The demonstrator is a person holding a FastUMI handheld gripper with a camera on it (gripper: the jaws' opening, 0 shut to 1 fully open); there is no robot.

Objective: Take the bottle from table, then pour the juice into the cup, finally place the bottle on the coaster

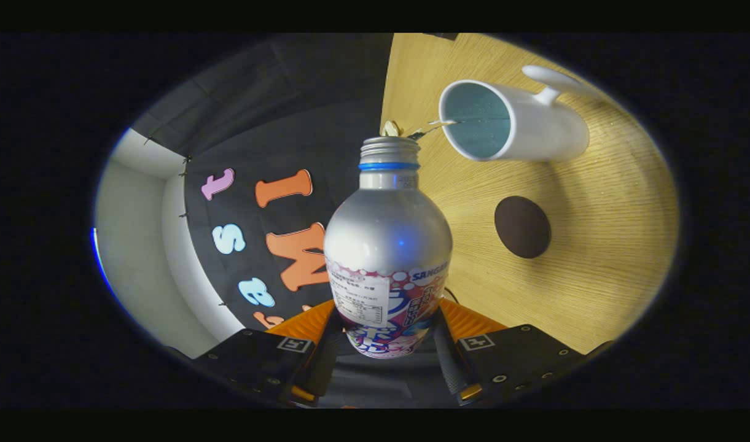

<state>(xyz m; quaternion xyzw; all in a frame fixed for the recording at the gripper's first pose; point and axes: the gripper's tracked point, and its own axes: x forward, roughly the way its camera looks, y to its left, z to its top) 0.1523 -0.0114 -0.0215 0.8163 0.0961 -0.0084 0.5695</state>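
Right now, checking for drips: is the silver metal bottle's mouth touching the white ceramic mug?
Apart. The gripper view shows wooden table between the silver metal bottle, clamped in the tongs, and the white ceramic mug.

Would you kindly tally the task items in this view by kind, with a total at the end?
Bottle: 1, the silver bottle, cap off, held between the fingers of the gripper.
Cup: 1, the white cup on the wooden table, beyond the bottle's mouth.
Coaster: 1, the dark round coaster on the table beside the cup.
Total: 3
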